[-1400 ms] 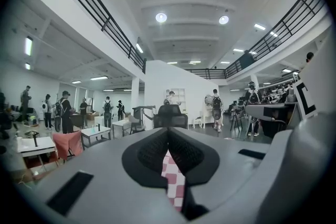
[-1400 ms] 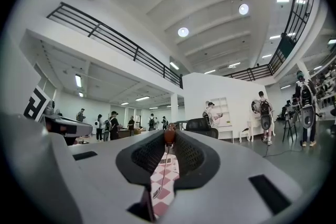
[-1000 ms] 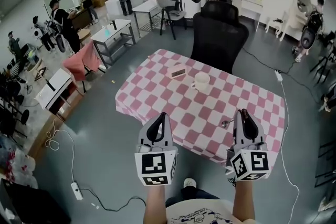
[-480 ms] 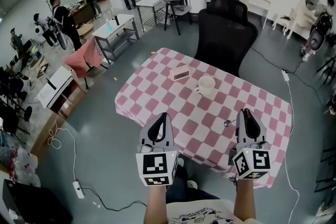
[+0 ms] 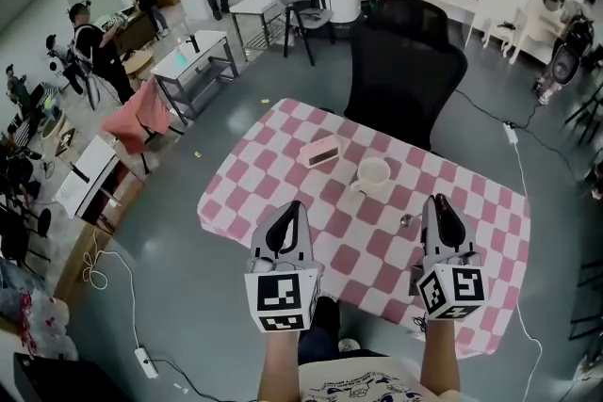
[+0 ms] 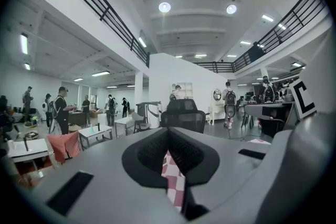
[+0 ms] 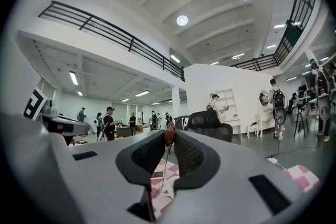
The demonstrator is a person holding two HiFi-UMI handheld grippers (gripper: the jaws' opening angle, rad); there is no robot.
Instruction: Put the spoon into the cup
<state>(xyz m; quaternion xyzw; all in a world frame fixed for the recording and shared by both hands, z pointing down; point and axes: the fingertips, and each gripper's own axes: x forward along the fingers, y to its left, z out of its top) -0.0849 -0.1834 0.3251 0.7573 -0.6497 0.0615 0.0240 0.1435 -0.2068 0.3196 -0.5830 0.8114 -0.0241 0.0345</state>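
A white cup (image 5: 374, 172) stands upright on the pink checked tablecloth (image 5: 283, 167), near the table's middle. My right gripper (image 5: 439, 202) is held level over the near right part of the table, short of the cup and to its right. Its jaws are shut on a metal spoon (image 7: 169, 135), whose bowl sticks up at the jaw tips while the thin handle runs down between the pads. The spoon's bowl (image 5: 407, 221) shows beside that gripper in the head view. My left gripper (image 5: 291, 207) hovers over the near left part of the table, shut (image 6: 168, 131) and empty.
A small pink box (image 5: 323, 149) lies left of the cup. A black office chair (image 5: 403, 75) stands at the table's far side. A cable runs over the floor at the right (image 5: 520, 174). Several people, tables and a pink-draped chair (image 5: 132, 120) are farther off at the left.
Both grippers have moved forward from above the floor before the table to above its near part. The cup and box now lie closer. The spoon stayed in the right jaws.
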